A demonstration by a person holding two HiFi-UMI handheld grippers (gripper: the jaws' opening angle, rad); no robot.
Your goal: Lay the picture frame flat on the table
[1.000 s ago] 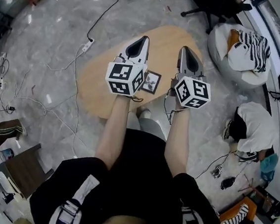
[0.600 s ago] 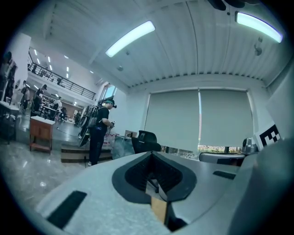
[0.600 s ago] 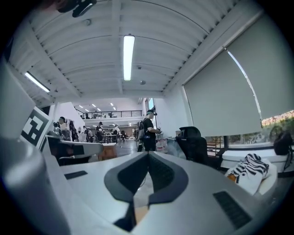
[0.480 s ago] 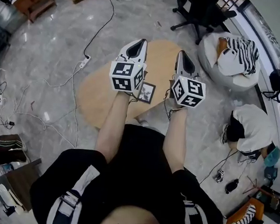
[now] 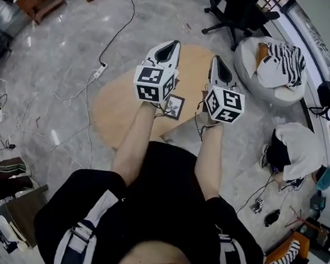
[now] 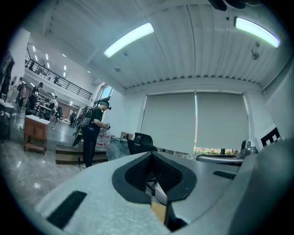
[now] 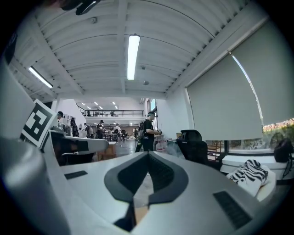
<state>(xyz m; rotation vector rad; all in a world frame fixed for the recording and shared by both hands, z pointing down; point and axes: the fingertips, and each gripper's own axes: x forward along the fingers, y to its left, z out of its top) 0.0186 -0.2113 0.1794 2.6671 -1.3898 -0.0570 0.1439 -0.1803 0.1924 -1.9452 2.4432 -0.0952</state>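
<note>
The picture frame (image 5: pixel 174 106) is small and dark-rimmed with a black-and-white picture. It sits near the front edge of the rounded wooden table (image 5: pixel 115 103), half hidden behind my left gripper's marker cube. I cannot tell whether it lies flat or leans. My left gripper (image 5: pixel 173 44) hovers over the table above the frame, its jaws pointing away from me, shut and empty (image 6: pixel 151 154). My right gripper (image 5: pixel 217 59) is held beside it to the right, also shut with nothing in it (image 7: pixel 148 154). Neither touches the frame.
A black office chair (image 5: pixel 236 13) stands behind the table. A white beanbag with a striped cloth (image 5: pixel 272 60) is at the back right. Cables and a power strip (image 5: pixel 101 69) run over the floor at the left. A person (image 5: pixel 292 150) crouches at the right.
The head view has pulled back and shifted a little. Both grippers stay shut, side by side above the table, and have drifted slightly. The frame has not moved.
</note>
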